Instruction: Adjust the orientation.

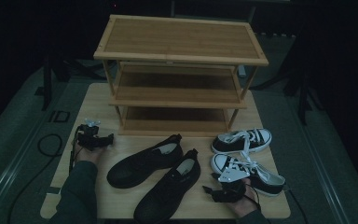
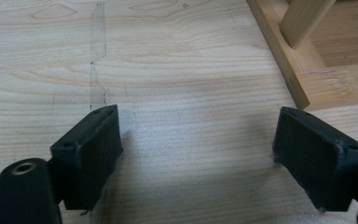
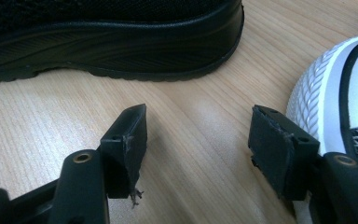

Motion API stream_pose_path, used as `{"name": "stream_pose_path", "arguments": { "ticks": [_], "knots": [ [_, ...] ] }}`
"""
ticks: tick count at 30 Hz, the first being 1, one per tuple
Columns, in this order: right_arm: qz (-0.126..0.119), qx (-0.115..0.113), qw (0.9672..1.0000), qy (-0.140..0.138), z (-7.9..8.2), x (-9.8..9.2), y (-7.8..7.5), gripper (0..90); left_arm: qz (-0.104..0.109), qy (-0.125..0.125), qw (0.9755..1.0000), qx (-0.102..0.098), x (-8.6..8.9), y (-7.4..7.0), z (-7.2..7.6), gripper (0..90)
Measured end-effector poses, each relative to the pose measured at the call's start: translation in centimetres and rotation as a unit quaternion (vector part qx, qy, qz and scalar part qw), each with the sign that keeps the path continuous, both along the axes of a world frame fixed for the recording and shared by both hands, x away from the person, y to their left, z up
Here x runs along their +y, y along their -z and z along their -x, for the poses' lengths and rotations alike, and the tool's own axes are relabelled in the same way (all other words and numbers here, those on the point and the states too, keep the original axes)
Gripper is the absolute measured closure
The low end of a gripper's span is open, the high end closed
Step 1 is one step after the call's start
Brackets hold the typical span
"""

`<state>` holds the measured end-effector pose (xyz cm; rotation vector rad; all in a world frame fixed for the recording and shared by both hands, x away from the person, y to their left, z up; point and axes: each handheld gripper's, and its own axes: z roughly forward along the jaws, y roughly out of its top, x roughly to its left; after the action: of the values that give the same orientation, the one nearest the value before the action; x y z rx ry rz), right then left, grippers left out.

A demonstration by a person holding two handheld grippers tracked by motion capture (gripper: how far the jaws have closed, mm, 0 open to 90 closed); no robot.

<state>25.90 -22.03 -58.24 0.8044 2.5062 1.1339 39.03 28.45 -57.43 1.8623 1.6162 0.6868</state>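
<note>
High view: both claws gape empty, the left claw [image 1: 106, 139] beside the bare shoe rack [image 1: 179, 74], the right claw [image 1: 208, 190] between black shoe [image 1: 170, 192] and white-toed sneaker [image 1: 247, 171]; no shoe shelved yet.

A light wooden table [image 1: 93, 95] stands in a dim room. At its far side rests a three-shelf bamboo rack [image 1: 182, 39]. Grey carpet floor [image 1: 18, 121] surrounds the table, with a black cable [image 1: 49, 144] looped on the left. Dark curtains [image 1: 23, 28] close off the far side.
</note>
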Motion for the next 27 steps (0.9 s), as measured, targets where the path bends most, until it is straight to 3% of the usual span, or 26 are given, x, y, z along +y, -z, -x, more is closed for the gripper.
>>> {"name": "stream_pose_path", "arguments": {
  "ticks": [7,14,21,27],
  "knots": [
    [0.000,0.000,1.0000,0.000,0.0,0.0,0.0,36.9,0.000,0.004,0.9999,0.016,0.2,-0.7,0.8,42.8],
    [-0.001,0.001,1.0000,-0.001,0.0,0.0,0.0,36.8,0.012,0.025,0.9994,0.021,0.3,-1.2,1.7,48.1],
    [-0.001,0.001,1.0000,-0.001,0.0,0.0,0.0,36.8,0.020,0.052,0.9984,0.011,0.1,-3.0,2.6,50.3],
    [-0.001,0.001,1.0000,-0.001,0.0,0.0,0.0,36.8,0.029,0.094,0.9952,0.001,-0.7,-5.0,4.1,51.9]
  ]
}}
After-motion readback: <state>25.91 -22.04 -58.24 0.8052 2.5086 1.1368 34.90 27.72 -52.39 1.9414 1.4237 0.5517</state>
